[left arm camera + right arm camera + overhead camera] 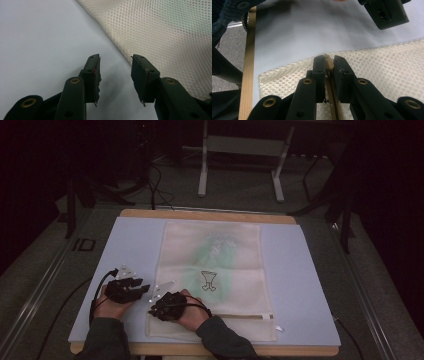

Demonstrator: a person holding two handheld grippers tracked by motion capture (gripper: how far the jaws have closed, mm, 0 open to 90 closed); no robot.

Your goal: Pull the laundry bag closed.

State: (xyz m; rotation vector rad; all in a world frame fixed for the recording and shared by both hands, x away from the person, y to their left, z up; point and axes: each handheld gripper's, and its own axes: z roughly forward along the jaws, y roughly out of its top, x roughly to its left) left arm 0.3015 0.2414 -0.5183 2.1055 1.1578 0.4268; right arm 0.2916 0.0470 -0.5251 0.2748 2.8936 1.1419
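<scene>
Right gripper fingers clamped on mesh bag zipper near edge; left gripper fingers open, just beside bag edge on tabletop.

Pale blue mat covers tabletop, lying flat. Wooden table edge shows along far side and along near side under mat; same wooden strip runs beside mat in right gripper view. Grey carpeted floor surrounds table. Light metal frame stand sits on floor beyond table, well apart from it. Black cables trail across floor at far left of stand. Dark supports, possibly tripod legs, stand right of table; room beyond too dark to tell.
</scene>
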